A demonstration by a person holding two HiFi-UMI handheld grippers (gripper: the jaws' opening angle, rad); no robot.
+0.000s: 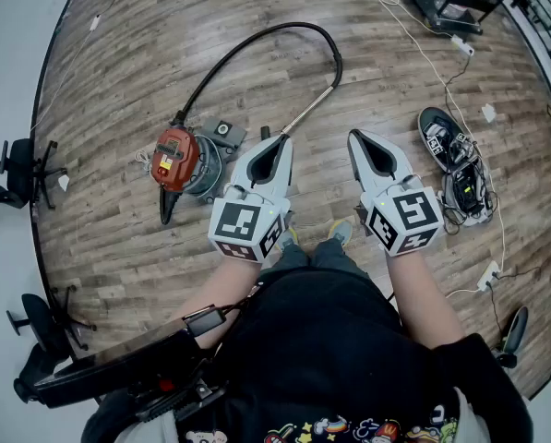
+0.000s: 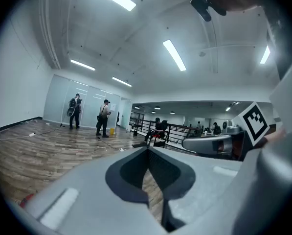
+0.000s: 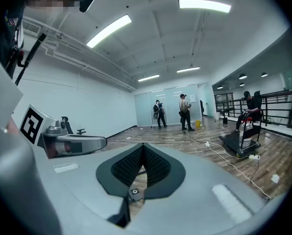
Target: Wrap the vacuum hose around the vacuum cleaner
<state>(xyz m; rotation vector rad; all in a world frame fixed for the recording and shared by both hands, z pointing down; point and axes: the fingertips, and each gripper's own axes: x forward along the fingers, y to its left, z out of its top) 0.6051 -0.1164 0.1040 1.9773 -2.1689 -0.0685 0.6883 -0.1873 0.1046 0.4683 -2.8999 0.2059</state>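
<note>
- Both claws hover side by side just ahead of the person's body. The left claw (image 1: 282, 141) and the right claw (image 1: 355, 137) both point toward 12 o'clock.
- In the left gripper view the left claw (image 2: 148, 151) is closed tip to tip with nothing between the jaws. The right gripper view shows the right claw (image 3: 143, 146) closed and empty in the same way.
- The vacuum cleaner (image 1: 178, 160), an orange-topped canister, sits on the wood floor (image 1: 118, 81) at about 10 o'clock from the left claw, near it but not touching.
- The metal wand (image 1: 309, 111) ends just beside the left claw's tip and runs off toward 1 o'clock.
- At the wand's far end the black hose (image 1: 298, 25) arches across 12 o'clock and comes back down to the canister. It lies fully unrolled, so no wrapping looks done yet.
- Further off at 2 o'clock, a dark shoe (image 1: 441, 137) and loose white cables (image 1: 423, 58) lie well apart from the hose.
- The step in hand is probably picking up the wand end.
  - Spread the left claw first and close it on the wand near the hose joint, where the grip is stiffest.
  - Steady the canister with the right claw so it does not swivel.
  - Lead the hose round the body in snug, even turns.
  - Feed the slack gradually so the hose neither kinks nor springs off.
</note>
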